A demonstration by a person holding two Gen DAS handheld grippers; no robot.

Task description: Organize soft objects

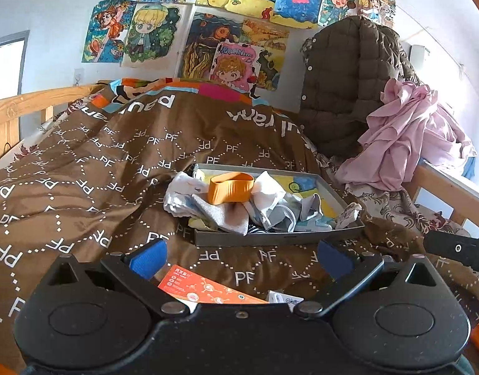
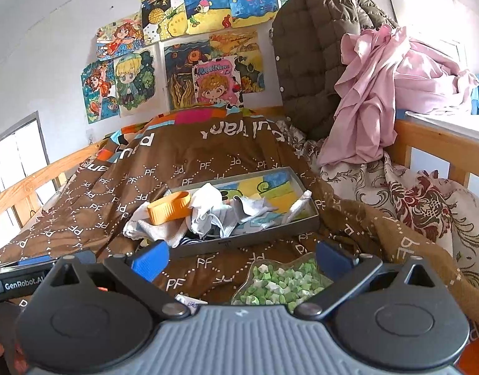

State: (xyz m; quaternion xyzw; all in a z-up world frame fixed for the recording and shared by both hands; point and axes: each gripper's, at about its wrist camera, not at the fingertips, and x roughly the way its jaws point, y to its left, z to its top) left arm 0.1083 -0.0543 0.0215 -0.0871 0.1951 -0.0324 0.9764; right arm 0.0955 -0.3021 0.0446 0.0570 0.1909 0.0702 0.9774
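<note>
Both grippers are hovering low over the near end of the bed, pointing toward the shallow grey rectangular box lid [image 1: 277, 239] that is sitting on the brown quilt printed with white letters [image 1: 83, 162]. The left gripper [image 1: 239, 257] is holding its blue-padded jaws spread wide with nothing between them, and the right gripper [image 2: 241, 257] is doing the same.

The soft things are lying heaped in the left half of that tray: a tangle of white and grey socks [image 1: 239, 209], some spilling over the tray's left and near edges onto the quilt, with an orange stretchy band [image 1: 230, 187] resting on top of the pile.

The risks, as I judge them, are coming mostly from the tangle. Closing on one sock is likely to drag its neighbours along, and the band perching on top could roll off to the left. The tray is light and sitting on yielding bedding, so a pull could tip or slide it rather than free the cloth. In the right wrist view a clear dish of small green and white pieces [image 2: 280, 281] is lying just under the right jaws, near the tray; a low sweep could scatter them. An orange printed card [image 1: 208, 290] is lying beneath the left jaws and could be snagged.
</note>
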